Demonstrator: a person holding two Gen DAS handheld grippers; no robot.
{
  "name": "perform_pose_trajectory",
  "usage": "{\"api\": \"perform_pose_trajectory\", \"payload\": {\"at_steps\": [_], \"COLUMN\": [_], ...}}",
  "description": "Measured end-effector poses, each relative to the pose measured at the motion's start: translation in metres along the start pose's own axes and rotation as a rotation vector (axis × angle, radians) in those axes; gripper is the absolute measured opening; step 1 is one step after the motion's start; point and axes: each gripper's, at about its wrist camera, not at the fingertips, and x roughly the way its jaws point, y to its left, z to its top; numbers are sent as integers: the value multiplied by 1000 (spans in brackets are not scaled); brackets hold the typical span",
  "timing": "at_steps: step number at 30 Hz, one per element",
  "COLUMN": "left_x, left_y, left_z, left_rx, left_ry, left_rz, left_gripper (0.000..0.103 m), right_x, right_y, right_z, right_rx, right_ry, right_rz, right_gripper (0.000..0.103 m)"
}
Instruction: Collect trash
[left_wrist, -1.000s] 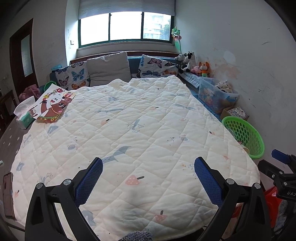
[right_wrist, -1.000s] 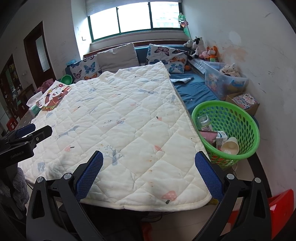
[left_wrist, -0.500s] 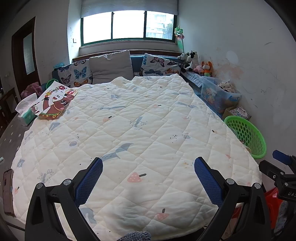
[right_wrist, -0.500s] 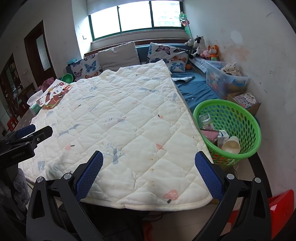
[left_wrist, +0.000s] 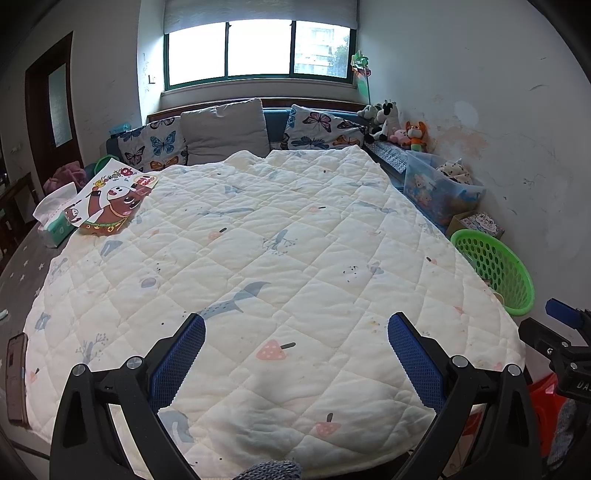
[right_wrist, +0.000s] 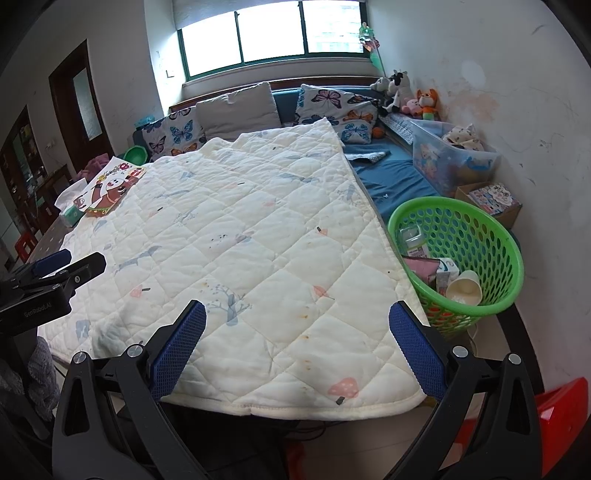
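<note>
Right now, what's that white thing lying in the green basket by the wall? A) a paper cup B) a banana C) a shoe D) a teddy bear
A: in the right wrist view a white paper cup lies on its side in the green laundry-style basket, next to a small carton and other packaging.
</note>
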Motion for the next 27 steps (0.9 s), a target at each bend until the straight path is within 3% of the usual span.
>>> {"api": "perform_pose_trajectory", "payload": {"at_steps": [27], "left_x": [3], "left_y": [0], "left_z": [-4], "left_rx": [-7], "left_ry": [7], "left_rz": [5], "left_gripper": [96], "right_x": [3], "right_y": [4], "right_z": [-3], "right_rx": [-1], "right_ry": [7], "right_rz": [11], "right_gripper": [99]}}
